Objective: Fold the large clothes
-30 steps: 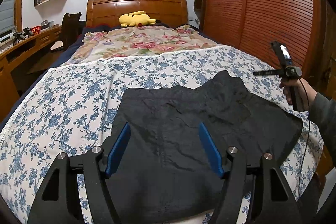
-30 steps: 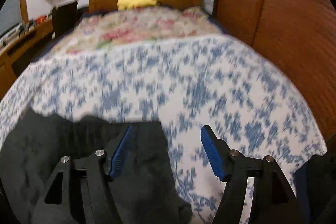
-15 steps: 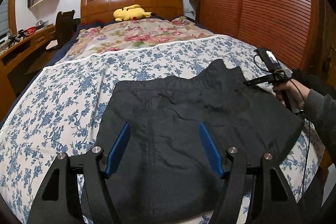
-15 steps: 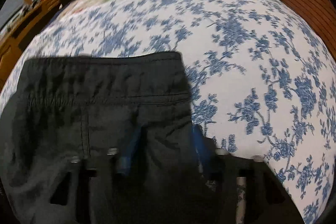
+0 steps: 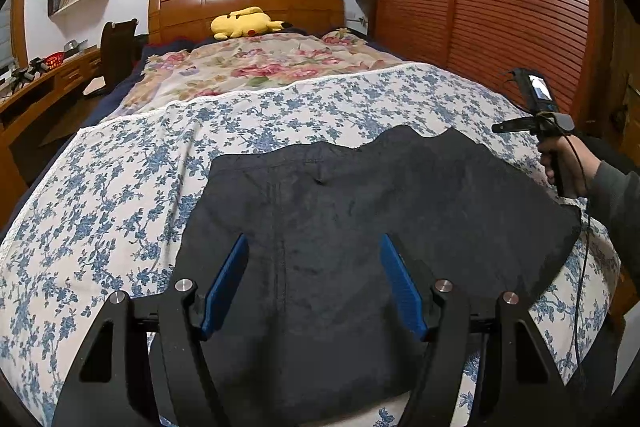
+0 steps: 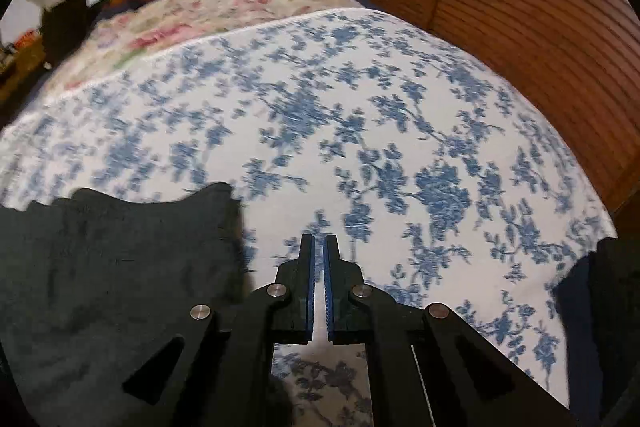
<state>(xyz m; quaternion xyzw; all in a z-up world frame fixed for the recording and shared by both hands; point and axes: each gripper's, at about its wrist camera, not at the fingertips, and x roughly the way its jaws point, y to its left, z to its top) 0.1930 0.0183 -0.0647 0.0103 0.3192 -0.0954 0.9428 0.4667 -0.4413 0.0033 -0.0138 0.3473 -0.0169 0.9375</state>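
Jaws on the right gripper (image 6: 319, 247) have just been closing and now stand together, blue pads nearly touching, with nothing between them; only the floral bedspread (image 6: 400, 131) shows through the thin gap. The dark garment (image 6: 120, 267) lies just beside it, to the left in the right wrist view, its ragged far edge stopping short of the fingers. By my reading the closure missed the cloth, or the closed tips are meant to press or smooth rather than grasp; the frames do not say which.

The left gripper (image 5: 314, 279) hangs over the near part of the same garment (image 5: 360, 211) with its jaws wide apart, the pads straddling a vertical seam without pinching anything. That open stance looks like a ready position for taking the near hem.

The garment is spread mostly flat across the foot of the bed, its far edge wavy and lifted into a peak toward the right, its right corner reaching close to the bed's side, where the person's hand (image 5: 560, 163) holds the right gripper's handle.

Beyond the garment's far edge the bedspread is bare up to a pink floral quilt (image 5: 256, 67) and a yellow plush toy (image 5: 244, 23), leaving ample room to fold away. A slatted wooden wardrobe (image 5: 500, 7) crowds the right side.
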